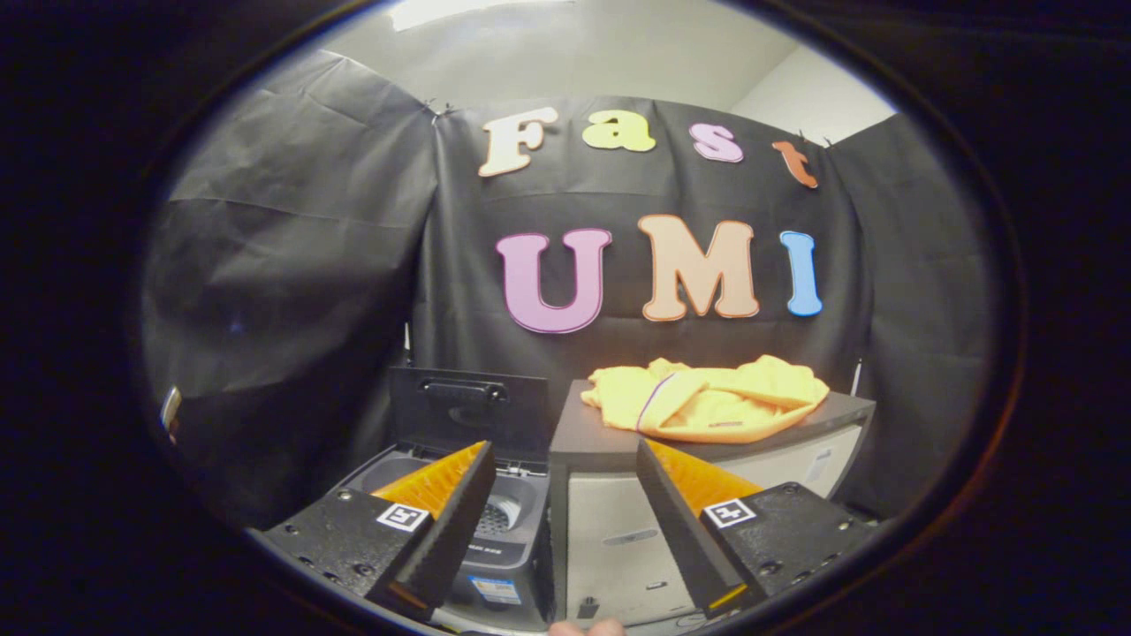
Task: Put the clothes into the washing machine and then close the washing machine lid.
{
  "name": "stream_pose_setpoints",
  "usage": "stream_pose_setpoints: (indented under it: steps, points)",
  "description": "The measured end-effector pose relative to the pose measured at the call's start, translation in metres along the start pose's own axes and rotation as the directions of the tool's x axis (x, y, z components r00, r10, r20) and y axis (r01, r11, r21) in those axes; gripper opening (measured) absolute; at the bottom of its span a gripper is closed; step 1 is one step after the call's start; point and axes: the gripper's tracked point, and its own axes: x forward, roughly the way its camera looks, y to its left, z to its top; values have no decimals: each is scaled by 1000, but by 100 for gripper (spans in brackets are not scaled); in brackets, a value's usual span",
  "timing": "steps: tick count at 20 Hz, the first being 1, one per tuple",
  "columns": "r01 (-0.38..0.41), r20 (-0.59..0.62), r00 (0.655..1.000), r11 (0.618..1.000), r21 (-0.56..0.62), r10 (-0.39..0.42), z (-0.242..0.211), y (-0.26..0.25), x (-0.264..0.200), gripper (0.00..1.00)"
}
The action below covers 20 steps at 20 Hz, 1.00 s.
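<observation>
1. Gripper view: the gripper has its fingers spread wide with nothing between them.
2. The crumpled yellow cloth garment lies on the dark flat top of a pale cabinet, beyond the fingers and nearer the right one; its long axis runs side to side across the cabinet top.
3. The small dark top-loading washing machine stands just beside the cabinet, behind the left finger, its black hinged lid raised upright.
4. As I judge it, nothing is done: grasping, loading and closing the lid all remain.
</observation>
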Motion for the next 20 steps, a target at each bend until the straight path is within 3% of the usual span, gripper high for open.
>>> stream_pose_setpoints:
  steps: [5, 13, 16, 20]
  points:
    - [10, -44, 999, 1000, -24, -11, 14, -25, 36, 97]
    - [89, -111, 990, 996, -20, -90, 22, -78, 94, 97]
    - [109, -156, 982, 994, 12, -106, 14, -91, 113, 97]
    - [160, -270, 948, 986, -53, -169, -17, -120, 132, 97]
